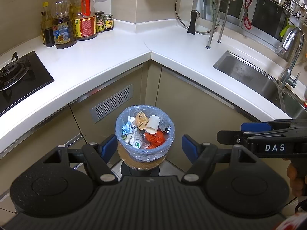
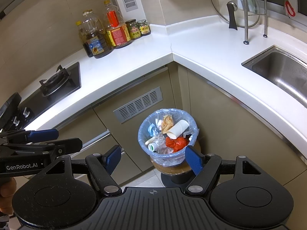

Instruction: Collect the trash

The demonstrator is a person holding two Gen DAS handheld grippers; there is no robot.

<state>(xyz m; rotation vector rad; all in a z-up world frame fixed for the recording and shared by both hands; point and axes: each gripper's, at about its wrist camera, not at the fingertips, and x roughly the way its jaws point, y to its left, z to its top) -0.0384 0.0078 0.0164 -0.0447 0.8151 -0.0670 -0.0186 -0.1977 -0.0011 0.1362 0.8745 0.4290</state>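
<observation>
A small trash bin (image 1: 170, 134) (image 2: 142, 134) lined with a pale blue bag stands on a round stool in the cabinet corner below the counter. It holds a white paper cup (image 1: 153, 124) (image 2: 177, 128), a red crumpled bag (image 1: 155, 139) (image 2: 175, 143), a small white bottle (image 1: 136, 143) (image 2: 152, 146) and crumpled paper. My left gripper (image 1: 148, 147) hangs open above the bin, nothing between its blue pads. My right gripper (image 2: 153, 158) is open and empty too, its right pad over the bin's near rim. Each gripper shows at the other view's edge.
A white L-shaped counter (image 1: 119, 57) wraps the corner. On it stand oil and sauce bottles (image 1: 65, 26), a gas hob (image 1: 17, 76), a steel sink (image 1: 255, 76) with tap, a glass pot lid (image 1: 195, 13) and a dish rack. A vented cabinet door (image 1: 111, 101) is behind the bin.
</observation>
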